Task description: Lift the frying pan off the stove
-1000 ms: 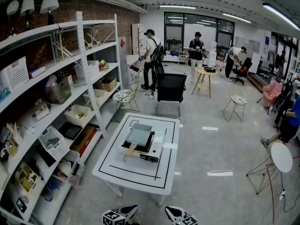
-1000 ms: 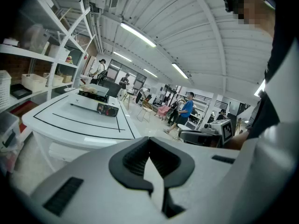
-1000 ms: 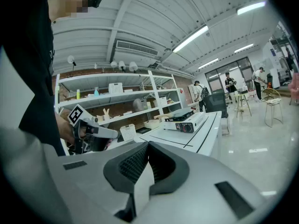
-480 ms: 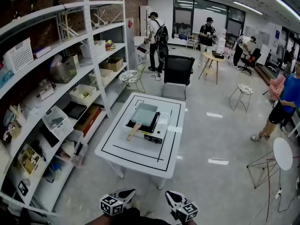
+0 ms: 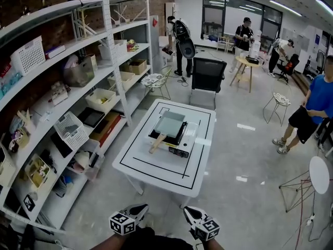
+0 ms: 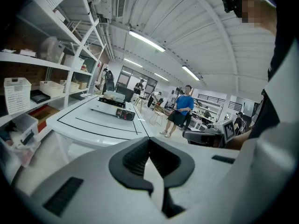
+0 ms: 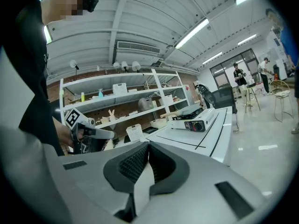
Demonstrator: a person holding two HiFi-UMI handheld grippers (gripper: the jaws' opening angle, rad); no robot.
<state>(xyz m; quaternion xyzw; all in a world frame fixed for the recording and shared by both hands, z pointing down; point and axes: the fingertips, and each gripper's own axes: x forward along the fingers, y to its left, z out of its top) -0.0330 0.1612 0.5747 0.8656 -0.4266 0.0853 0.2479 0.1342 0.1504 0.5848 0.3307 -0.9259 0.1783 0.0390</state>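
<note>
Left hand-held gripper (image 6: 148,146) and right hand-held gripper (image 7: 148,149) each have their jaws pressed together on nothing, well short of the white, black-lined tabletop (image 5: 151,171). On it, the square grey frying pan with a wooden handle (image 5: 170,124) sits on the white portable stove (image 5: 182,147).

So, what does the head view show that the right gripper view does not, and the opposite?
Only the head view: the frying pan seen from above, and the marker cube on the right gripper. Only the right gripper view: that gripper's jaws pressed together with nothing between them, and a ceiling air unit. Both: the stove, the white table, the shelves and the left gripper.
</note>
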